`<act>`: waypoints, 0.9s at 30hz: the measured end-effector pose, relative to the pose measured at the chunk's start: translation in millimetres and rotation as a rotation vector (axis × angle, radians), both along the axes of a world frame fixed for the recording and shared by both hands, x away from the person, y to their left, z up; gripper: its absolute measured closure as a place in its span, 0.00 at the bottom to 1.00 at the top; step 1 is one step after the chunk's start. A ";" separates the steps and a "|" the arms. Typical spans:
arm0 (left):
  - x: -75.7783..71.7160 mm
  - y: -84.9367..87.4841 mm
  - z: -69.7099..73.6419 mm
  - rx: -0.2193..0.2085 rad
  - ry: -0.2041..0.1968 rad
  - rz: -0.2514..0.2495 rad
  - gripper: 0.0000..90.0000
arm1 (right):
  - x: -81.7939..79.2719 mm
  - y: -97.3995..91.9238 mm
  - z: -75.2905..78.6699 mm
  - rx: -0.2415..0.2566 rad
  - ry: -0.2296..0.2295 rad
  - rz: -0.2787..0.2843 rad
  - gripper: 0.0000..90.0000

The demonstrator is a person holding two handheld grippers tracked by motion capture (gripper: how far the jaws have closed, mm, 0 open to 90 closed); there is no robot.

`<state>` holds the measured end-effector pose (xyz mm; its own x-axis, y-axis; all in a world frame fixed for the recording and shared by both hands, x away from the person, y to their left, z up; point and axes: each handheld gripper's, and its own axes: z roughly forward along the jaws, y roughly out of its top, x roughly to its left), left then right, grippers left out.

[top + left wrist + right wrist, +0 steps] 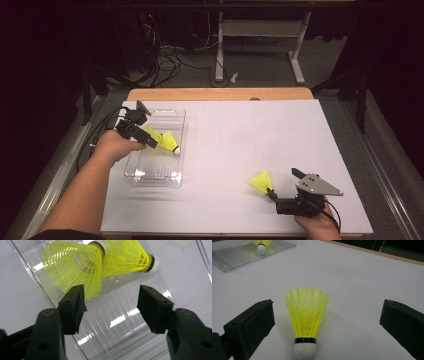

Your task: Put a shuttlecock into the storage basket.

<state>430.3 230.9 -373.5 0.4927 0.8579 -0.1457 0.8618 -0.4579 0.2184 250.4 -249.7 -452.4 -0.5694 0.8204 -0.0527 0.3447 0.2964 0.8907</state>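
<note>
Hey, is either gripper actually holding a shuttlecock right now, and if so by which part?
Nothing is held. Left gripper is open above two shuttlecocks in the tray; right gripper is open around the table shuttlecock.

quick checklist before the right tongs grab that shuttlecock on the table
1. Right tongs open wide: ok.
2. Loose shuttlecock lies between the jaws, cork end toward the camera: ok.
3. Pads not yet touching its yellow skirt: ok.
4. White table around it free of obstacles: ok.
5. Clear tray already holds two shuttlecocks with bare floor left for another: ok.
6. Left tongs open and off the shuttlecocks, but hanging over the tray in the drop path: not ok.
</note>
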 end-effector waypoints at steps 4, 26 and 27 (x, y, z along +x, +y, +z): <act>-4.4 -1.2 2.8 0.013 0.002 0.000 0.35 | -0.4 0.3 0.4 0.000 0.000 -0.001 0.00; -23.4 -16.3 18.9 0.050 -0.011 -0.026 0.09 | -0.7 -0.7 1.2 0.004 -0.001 -0.005 0.00; -24.1 -17.3 19.1 0.057 -0.009 -0.031 0.07 | -0.7 -0.7 1.3 0.004 -0.001 -0.006 0.00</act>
